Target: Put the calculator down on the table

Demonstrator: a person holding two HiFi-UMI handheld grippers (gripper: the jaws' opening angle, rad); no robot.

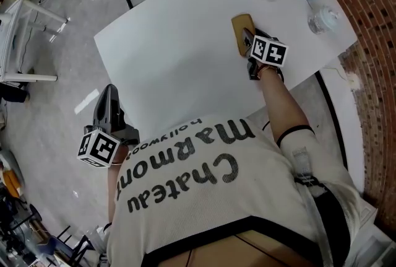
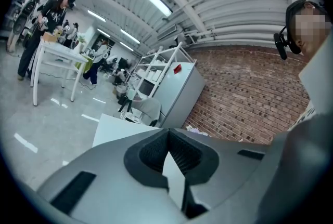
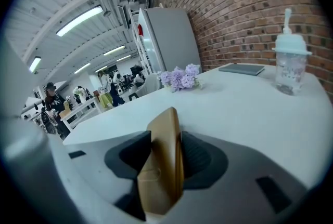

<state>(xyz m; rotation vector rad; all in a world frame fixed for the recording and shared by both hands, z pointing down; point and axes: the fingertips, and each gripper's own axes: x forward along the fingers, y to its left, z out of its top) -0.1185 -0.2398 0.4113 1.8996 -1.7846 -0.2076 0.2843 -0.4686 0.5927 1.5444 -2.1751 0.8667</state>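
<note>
Tan calculator (image 3: 164, 166) stands on edge between your right gripper's (image 1: 250, 41) wide, slack jaws, seemingly resting on the white table (image 1: 173, 55).
Your left gripper (image 2: 167, 133) hangs closed and empty nearer you. Draw the right straight back so neither pad tips it over; its long axis runs away from you, toward the flowers (image 3: 179, 78).

Your white shirt (image 1: 185, 179) reads "Chateau Marmont" in large black script across the chest, with a smaller "hollywood" set close beside the second word. From the head view, all the lettering appears upside down.
</note>
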